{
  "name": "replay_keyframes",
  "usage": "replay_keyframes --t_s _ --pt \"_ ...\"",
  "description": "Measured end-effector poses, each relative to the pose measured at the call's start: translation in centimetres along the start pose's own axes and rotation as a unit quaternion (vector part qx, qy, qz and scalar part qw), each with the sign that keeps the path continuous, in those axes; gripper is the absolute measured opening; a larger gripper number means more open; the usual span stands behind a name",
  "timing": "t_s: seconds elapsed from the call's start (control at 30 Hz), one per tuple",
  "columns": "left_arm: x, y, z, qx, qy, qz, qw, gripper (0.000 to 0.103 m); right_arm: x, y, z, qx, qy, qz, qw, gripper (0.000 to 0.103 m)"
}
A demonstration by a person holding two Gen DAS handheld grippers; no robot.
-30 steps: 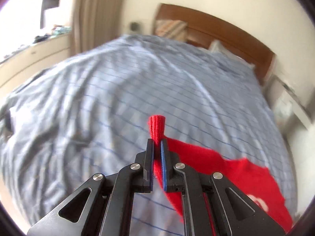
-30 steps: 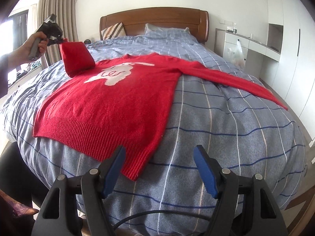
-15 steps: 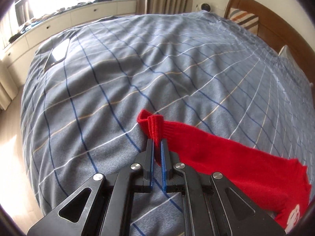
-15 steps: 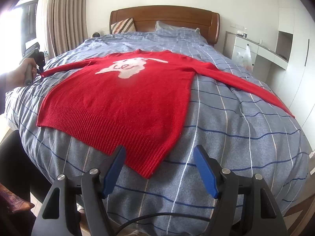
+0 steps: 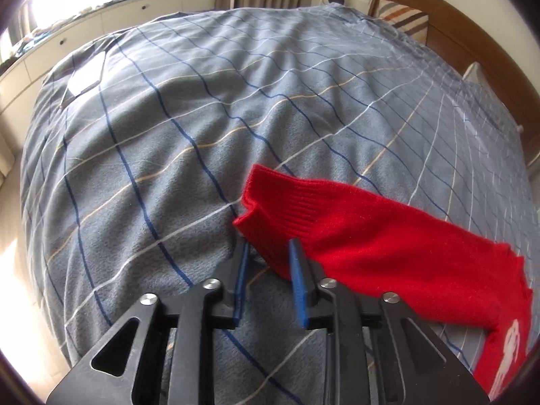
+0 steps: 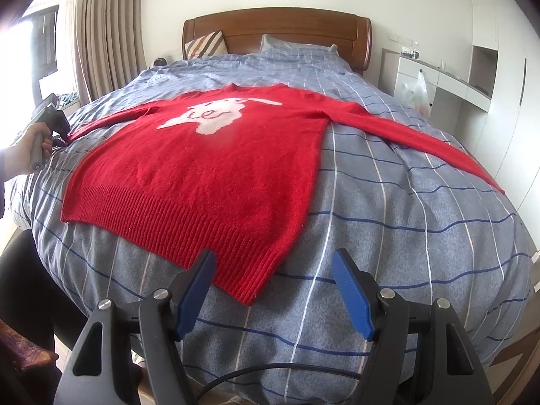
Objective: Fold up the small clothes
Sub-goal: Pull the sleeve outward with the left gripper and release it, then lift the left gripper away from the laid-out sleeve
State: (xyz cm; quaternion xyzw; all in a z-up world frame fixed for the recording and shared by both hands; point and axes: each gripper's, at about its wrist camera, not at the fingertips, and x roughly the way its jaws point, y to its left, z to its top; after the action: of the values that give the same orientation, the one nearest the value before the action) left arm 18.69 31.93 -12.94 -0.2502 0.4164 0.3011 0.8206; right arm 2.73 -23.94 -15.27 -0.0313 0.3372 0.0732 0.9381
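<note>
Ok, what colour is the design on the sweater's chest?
White, on the red sweater; the design shows best in the right wrist view.

sweater (image 6: 202, 165): red knit, white animal motif on chest | state: spread flat face-up on your bed, both sleeves stretched outward | hem: ribbed, corner just ahead of your right gripper (image 6: 273, 290) | sleeve cuff (image 5: 270, 209): ribbed, slack between your left gripper (image 5: 268, 266) fingers, which stand apart
</note>
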Motion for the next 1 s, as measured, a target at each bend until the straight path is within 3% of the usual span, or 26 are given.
replay_keyframes --t_s 0.03,0.07,0.43,0.73,0.8,1.0 --pt "-0.6 0.2 -0.1 0.001 -0.004 -0.003 1.0 0.053 0.0 0.2 0.0 -0.003 -0.001 0.0 1.0 0.071" --pt "-1.2 0.4 -0.3 0.002 -0.008 -0.006 0.9999 0.059 -0.1 0.2 0.0 -0.004 -0.001 0.0 1.0 0.071" --pt "-6.2 -2.5 -5.5 0.083 0.0 -0.095 0.992 0.062 -0.1 0.3 -0.1 -0.002 -0.003 0.002 1.0 0.071" --pt "-5.1 -10.6 -7.9 0.098 0.069 -0.228 0.9663 0.061 -0.1 0.4 -0.1 -0.004 -0.005 0.002 1.0 0.071" --pt "-4.0 -12.7 -7.8 0.107 0.075 -0.232 0.964 0.061 -0.2 0.6 -0.1 -0.007 -0.006 0.0 1.0 0.071" --pt "-1.6 -16.1 -6.9 0.068 0.076 -0.223 0.9696 0.061 -0.2 1.1 -0.1 -0.018 -0.005 -0.003 1.0 0.071"
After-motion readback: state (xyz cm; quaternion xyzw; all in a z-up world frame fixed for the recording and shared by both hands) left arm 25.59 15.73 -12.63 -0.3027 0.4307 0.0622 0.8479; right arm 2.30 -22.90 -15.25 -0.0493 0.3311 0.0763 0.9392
